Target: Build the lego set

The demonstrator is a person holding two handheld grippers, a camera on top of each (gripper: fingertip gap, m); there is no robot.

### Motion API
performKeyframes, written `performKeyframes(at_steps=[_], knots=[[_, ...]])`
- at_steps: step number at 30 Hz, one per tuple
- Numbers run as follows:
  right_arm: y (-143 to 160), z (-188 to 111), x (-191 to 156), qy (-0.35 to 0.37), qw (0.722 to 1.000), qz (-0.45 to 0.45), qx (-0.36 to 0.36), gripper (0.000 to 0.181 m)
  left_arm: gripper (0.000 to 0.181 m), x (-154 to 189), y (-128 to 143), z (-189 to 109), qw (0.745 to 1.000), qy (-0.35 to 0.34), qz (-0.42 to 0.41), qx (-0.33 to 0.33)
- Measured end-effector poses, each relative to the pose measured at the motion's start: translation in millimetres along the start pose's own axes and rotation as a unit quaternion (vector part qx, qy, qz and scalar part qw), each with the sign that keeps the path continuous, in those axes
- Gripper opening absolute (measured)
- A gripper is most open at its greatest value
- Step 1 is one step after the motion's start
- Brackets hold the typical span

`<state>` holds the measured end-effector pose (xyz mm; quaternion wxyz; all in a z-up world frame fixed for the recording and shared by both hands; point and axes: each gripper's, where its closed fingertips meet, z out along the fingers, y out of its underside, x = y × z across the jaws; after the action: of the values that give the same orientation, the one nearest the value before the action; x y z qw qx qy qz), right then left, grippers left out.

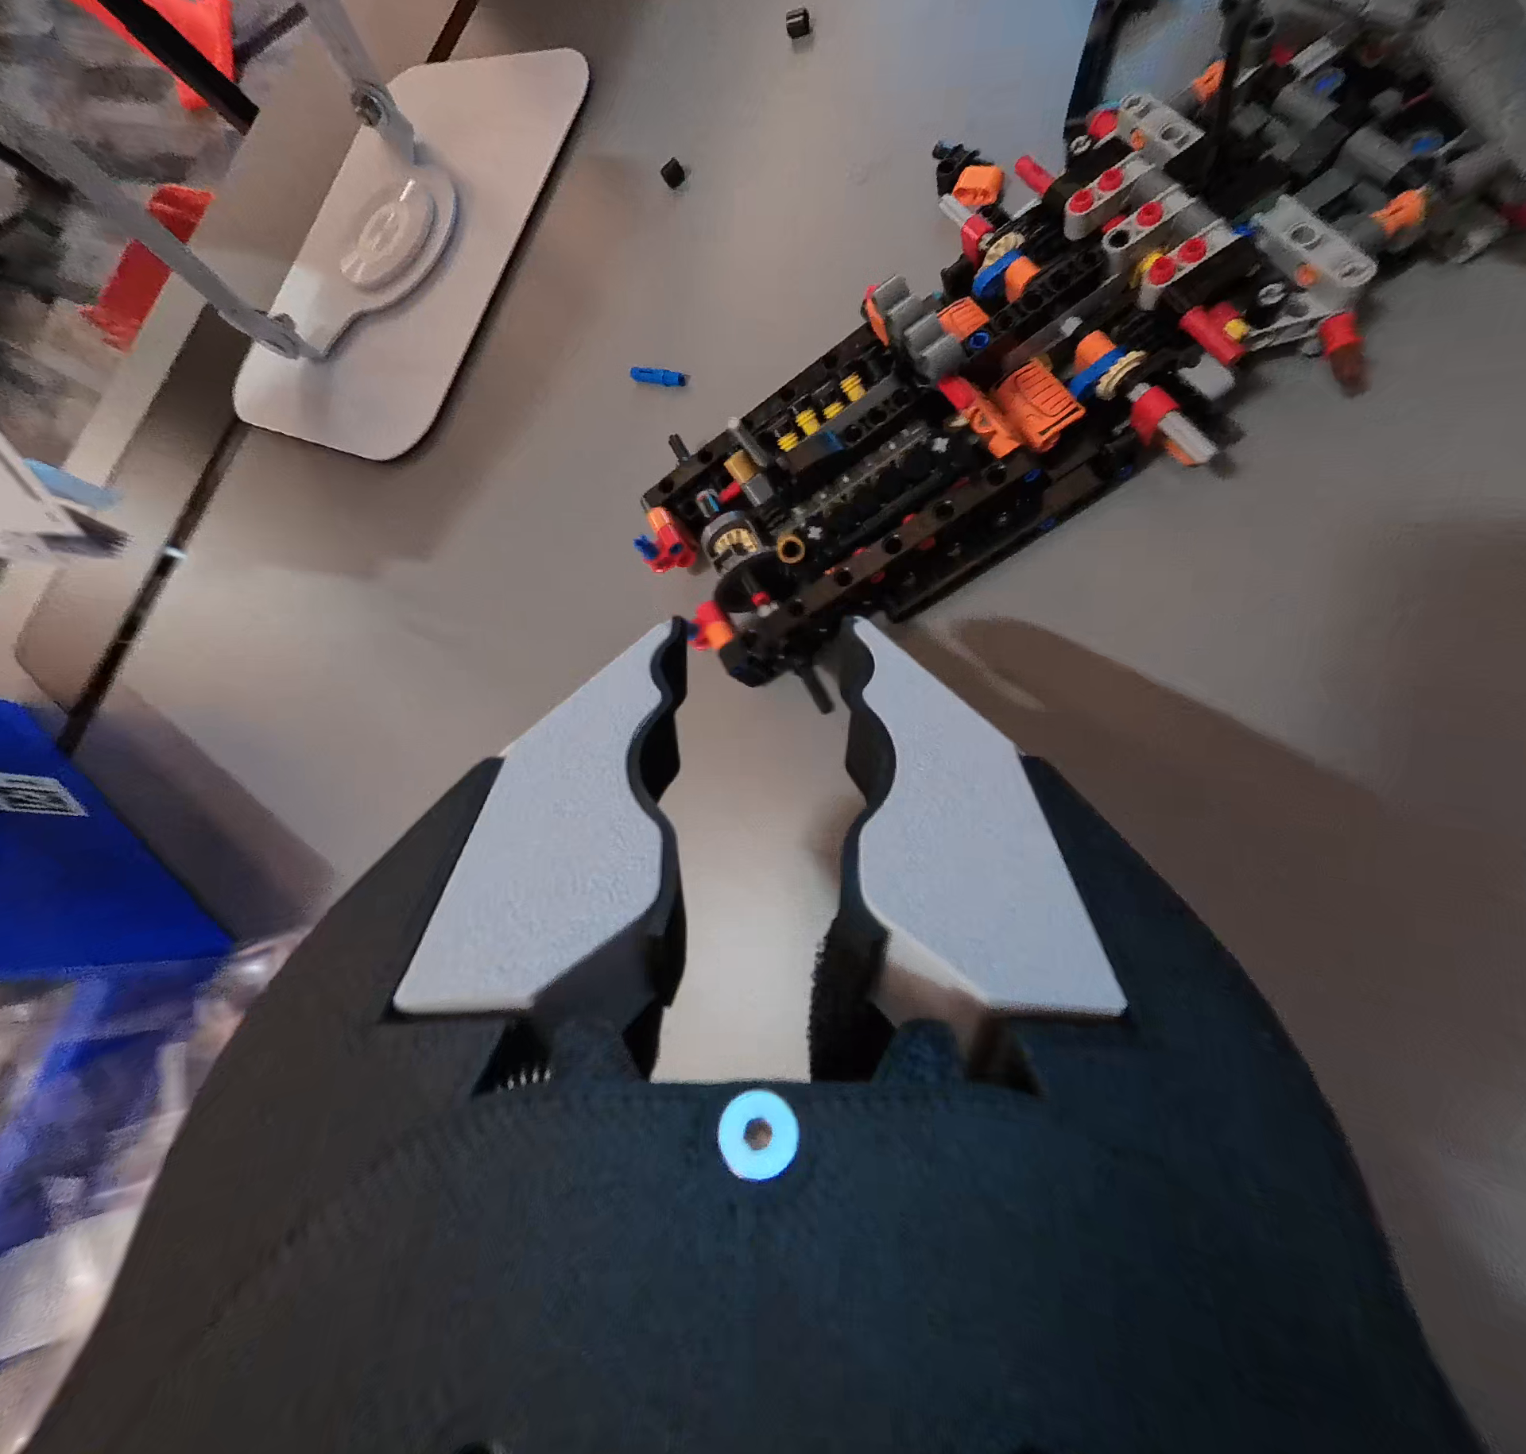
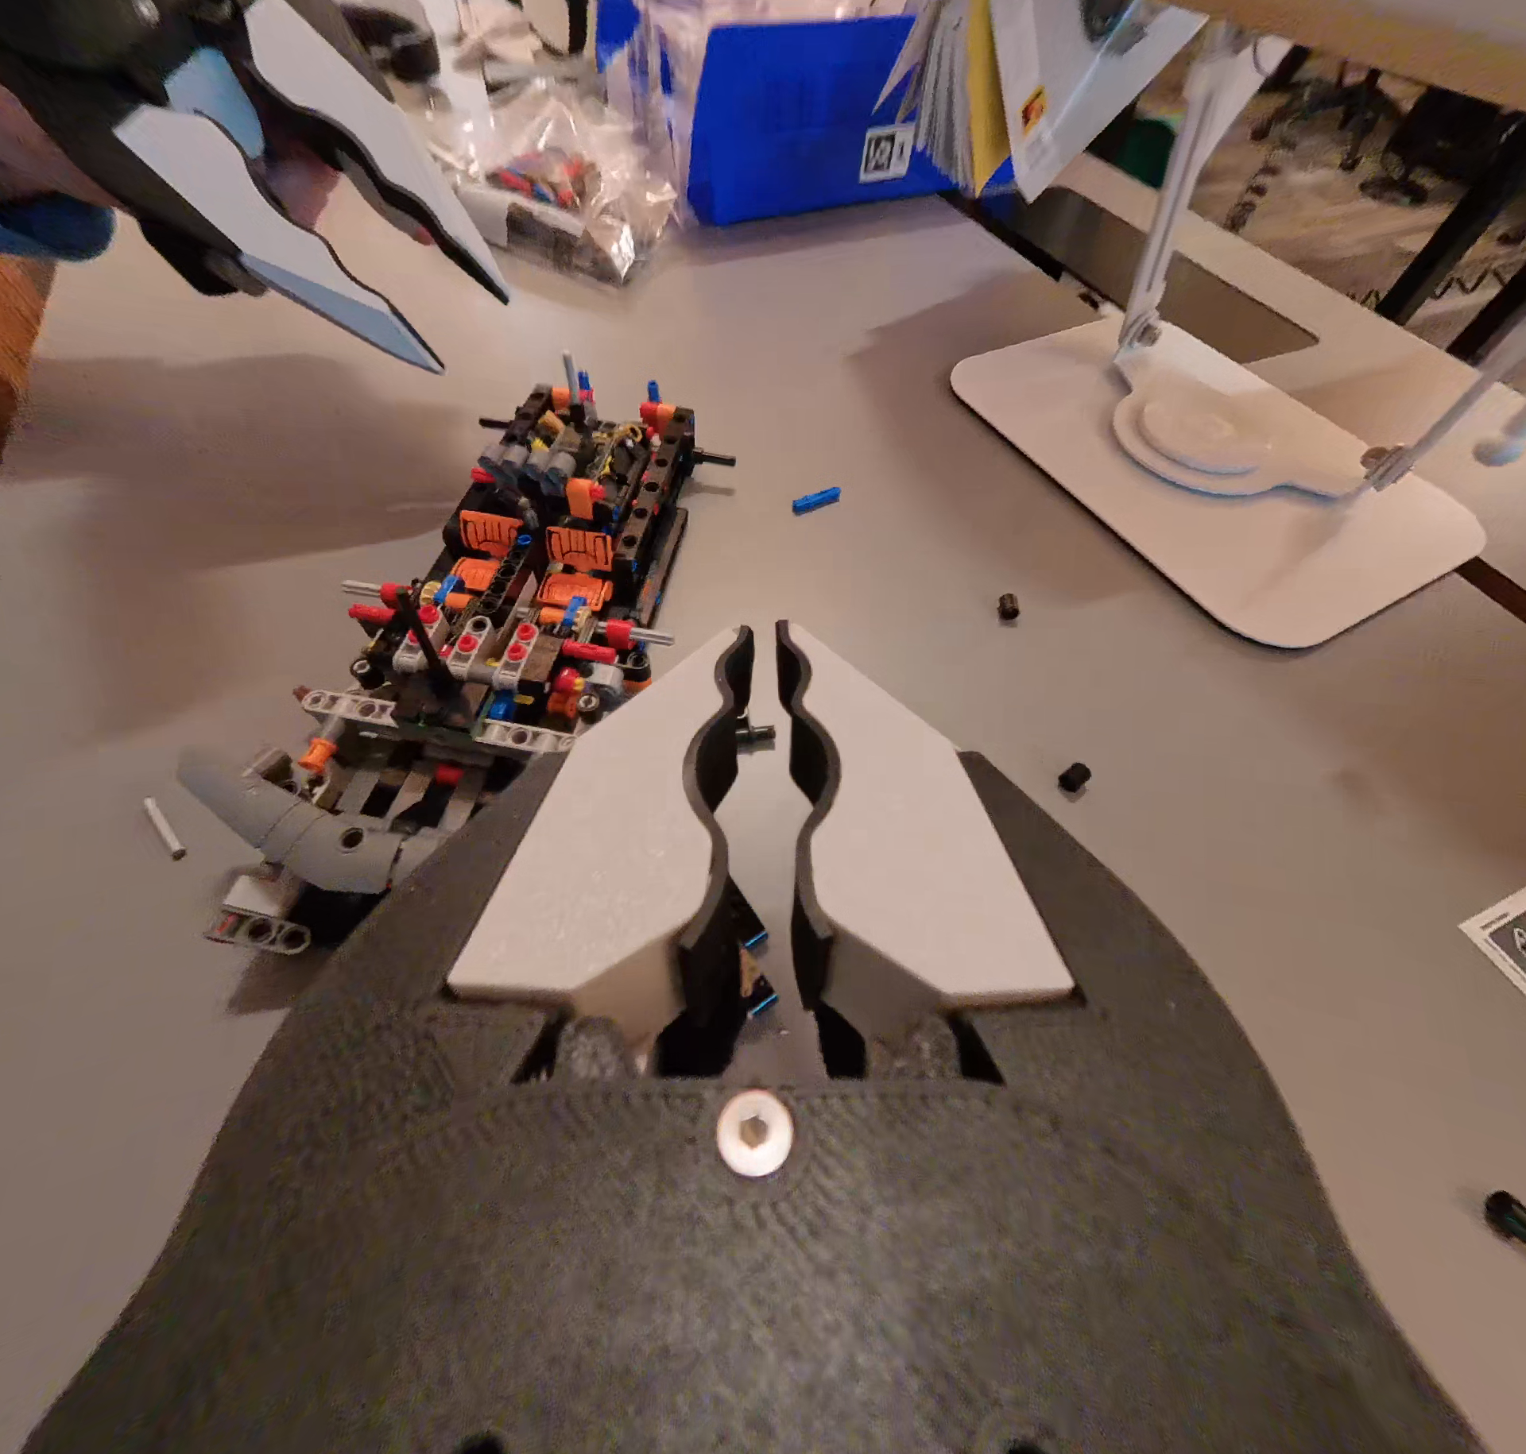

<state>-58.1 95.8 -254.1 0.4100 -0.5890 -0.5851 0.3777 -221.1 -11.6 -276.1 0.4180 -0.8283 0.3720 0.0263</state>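
A long Lego Technic chassis (image 1: 991, 424), black with orange, red and grey parts, lies on the grey table; it also shows in the right wrist view (image 2: 545, 589). My left gripper (image 1: 768, 638) is open and empty, its tips just at the chassis's near end. In the right wrist view the left gripper (image 2: 471, 333) hovers above that end. My right gripper (image 2: 764, 630) is nearly shut, beside the chassis's grey-fendered end (image 2: 305, 836). A black part with blue pins (image 2: 747, 969) shows through the gap between its fingers; I cannot tell whether it is held.
Loose parts lie on the table: a blue pin (image 1: 658, 376) (image 2: 816, 500), small black pieces (image 1: 673, 173) (image 2: 1007, 607) and a grey axle (image 2: 163, 828). A white stand base (image 2: 1222, 490) is right. A blue bin (image 2: 809, 118) and parts bags (image 2: 561, 176) stand behind. My hands' fingertips stand some 20 cm from each other. Both grippers' tips are roughly 20 cm from the grey axle (image 2: 163, 828).
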Motion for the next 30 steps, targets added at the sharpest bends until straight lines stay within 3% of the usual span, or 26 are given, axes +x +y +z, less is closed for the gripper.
performKeyframes(at_steps=[4,12,16,30], knots=[[2.0,7.7,-20.8,-0.021,0.998,0.000,-0.061,0.017,0.044,20.8,-1.4,-5.9,0.992,0.055,-0.107,0.031],[5.2,9.7,-47.1,-0.061,0.989,0.059,-0.125,0.065,0.056,35.0,4.1,-12.4,0.973,0.056,-0.222,0.037],[13.1,14.2,-53.2,-0.073,0.985,0.074,-0.140,0.077,0.058,49.5,-0.5,-10.9,0.955,0.072,-0.279,0.064],[34.8,33.1,-65.2,-0.106,0.971,0.099,-0.189,0.089,0.073,82.7,-17.3,17.5,0.928,0.097,-0.353,0.074]])
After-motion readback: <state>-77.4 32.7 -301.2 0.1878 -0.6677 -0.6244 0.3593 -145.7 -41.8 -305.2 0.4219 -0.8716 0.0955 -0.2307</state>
